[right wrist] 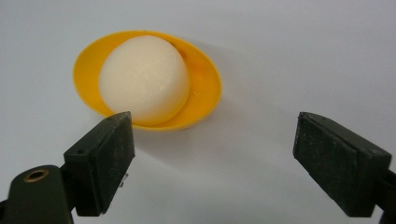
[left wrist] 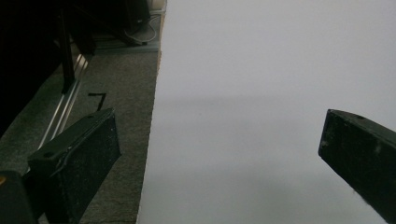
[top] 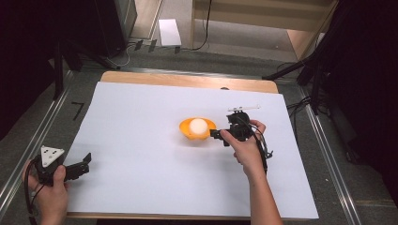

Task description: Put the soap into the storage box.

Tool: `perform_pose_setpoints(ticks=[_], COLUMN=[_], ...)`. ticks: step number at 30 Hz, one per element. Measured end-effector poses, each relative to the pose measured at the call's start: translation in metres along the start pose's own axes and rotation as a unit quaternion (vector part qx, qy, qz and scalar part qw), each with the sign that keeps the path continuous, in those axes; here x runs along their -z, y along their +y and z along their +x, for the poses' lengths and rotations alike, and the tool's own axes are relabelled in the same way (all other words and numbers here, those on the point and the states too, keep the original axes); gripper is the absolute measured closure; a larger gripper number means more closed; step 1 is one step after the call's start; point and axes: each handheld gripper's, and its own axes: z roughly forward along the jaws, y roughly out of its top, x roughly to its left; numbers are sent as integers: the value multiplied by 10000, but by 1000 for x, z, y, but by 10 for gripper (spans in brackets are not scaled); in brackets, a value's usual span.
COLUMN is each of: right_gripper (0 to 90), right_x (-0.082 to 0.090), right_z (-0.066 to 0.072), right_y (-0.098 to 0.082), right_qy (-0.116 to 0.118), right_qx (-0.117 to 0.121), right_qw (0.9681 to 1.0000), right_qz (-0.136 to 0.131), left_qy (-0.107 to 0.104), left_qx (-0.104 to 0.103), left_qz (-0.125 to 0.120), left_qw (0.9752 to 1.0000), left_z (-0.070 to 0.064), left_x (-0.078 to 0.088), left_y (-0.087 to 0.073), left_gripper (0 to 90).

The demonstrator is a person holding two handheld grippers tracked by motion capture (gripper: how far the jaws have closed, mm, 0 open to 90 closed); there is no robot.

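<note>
Bright, even overhead light — soft shadows, dark surroundings.

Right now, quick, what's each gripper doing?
Left gripper: open, holding nothing, over the white sheet's edge.
Right gripper: open, holding nothing, beside the yellow bowl with the white ball.

I see the egg point(top: 198, 125) sitting in the bowl point(top: 187, 132) mid-table, my right gripper point(top: 217, 134) just right of it, my left gripper point(top: 87, 164) far left, near the paper sheet's point(top: 141, 154) edge.
</note>
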Motion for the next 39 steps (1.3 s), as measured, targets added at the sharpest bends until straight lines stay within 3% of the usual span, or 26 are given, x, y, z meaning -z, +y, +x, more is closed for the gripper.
perform_pose_setpoints(ticks=[13, 39], right_gripper=[133, 134], right_x=[14, 36], right_z=[-33, -85], right_y=[-29, -79], right_qy=[-91, -325], right_qx=[-205, -506], right_qw=[9997, 9981], right_qz=[-40, -162], left_qy=[26, 67], left_qx=[-48, -116], left_qz=[-11, -23], left_qw=[10000, 9999], left_z=[-1, -3], left_x=[1, 1], left_y=[0, 0], left_gripper=[0, 0])
